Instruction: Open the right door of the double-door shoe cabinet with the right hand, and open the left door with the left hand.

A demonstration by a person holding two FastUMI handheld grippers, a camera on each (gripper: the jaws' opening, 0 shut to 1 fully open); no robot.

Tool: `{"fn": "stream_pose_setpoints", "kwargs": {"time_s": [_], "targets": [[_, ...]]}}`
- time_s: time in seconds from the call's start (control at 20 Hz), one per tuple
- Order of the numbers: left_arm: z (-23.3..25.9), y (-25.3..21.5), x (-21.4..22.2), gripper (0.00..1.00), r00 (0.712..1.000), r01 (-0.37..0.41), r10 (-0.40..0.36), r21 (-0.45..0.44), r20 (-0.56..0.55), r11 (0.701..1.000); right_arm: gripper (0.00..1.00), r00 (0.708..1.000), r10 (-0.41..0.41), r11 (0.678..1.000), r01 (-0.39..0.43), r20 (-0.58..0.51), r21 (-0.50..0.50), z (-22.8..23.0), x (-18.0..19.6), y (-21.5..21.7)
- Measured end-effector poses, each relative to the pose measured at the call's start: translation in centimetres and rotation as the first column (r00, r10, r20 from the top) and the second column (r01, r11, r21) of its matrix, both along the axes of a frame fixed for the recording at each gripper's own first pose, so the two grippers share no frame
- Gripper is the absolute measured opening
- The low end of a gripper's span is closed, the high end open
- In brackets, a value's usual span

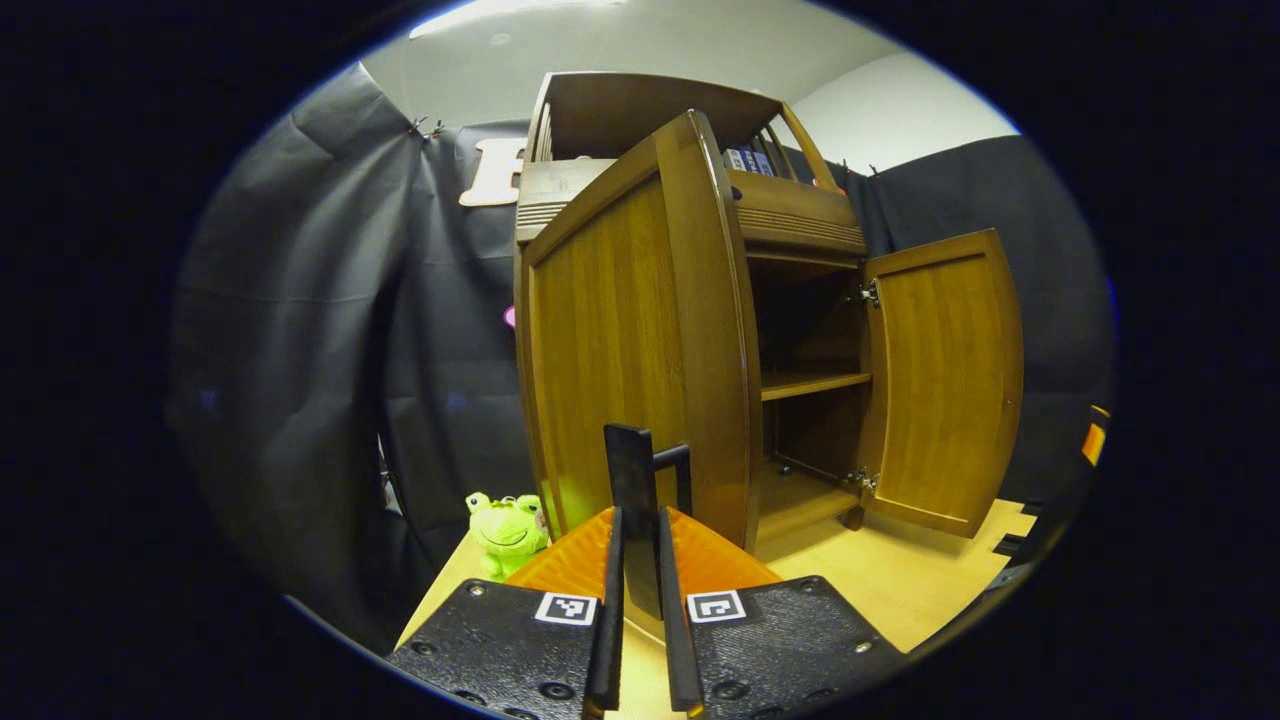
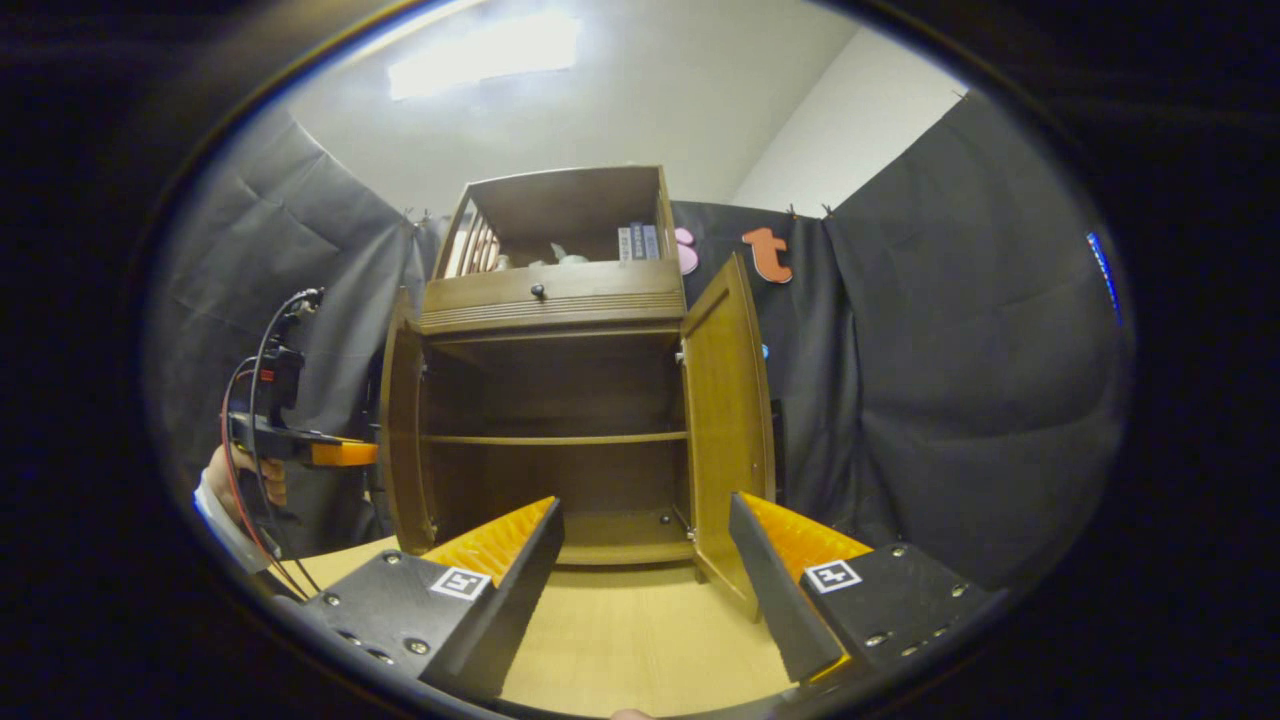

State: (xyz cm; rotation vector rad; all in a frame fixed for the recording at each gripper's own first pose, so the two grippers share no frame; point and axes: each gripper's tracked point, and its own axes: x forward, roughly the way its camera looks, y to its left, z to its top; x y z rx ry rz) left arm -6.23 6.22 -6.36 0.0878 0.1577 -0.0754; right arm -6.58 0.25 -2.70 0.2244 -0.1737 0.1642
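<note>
Closed on the dark handle of the left door, the left gripper had both fingers pressed against that upright bar, a grip suited to swinging the panel outward on its hinges. In the left gripper view the left door stood well open, edge-on to the camera, while the right door hung open at the far right, exposing a shelf inside the shoe cabinet. A green frog plush sat on the wooden table just beside the cabinet's left side.

In the right gripper view the right gripper hovered with fingers spread wide and holding nothing, set back from the cabinet, probably because its door needed no more pull. Both doors, left and right, stood open. The other gripper, held in a person's hand, met the left door's outer face. Judged from this, the task was nearly complete.
</note>
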Motion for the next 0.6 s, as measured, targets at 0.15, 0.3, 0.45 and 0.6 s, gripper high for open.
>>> {"fn": "stream_pose_setpoints", "kwargs": {"time_s": [0.15,0.3,0.45,0.6], "targets": [[0.3,1.4,-0.8,0.17,1.0,-0.029,0.029,-0.008,0.004,1.0,0.98,1.0,0.009,1.0,-0.009,0.007,-0.001,0.0,-0.3,0.2],[0.5,3.9,-1.6,0.12,0.996,-0.089,0.089,0.022,0.014,0.996,0.94,1.0,0.014,1.0,-0.014,0.001,-0.013,-0.3,-0.4,0.6],[0.8,7.7,-2.0,0.05,0.987,-0.158,0.157,0.077,0.023,0.984,0.98,1.0,0.018,1.0,-0.018,-0.002,-0.014,-0.5,-0.5,1.0],[0.9,10.4,-2.2,0.03,0.983,-0.185,0.185,0.004,-0.01,0.983,0.94,1.0,0.018,1.0,-0.018,-0.009,-0.015,-0.6,-0.4,1.7]]}}
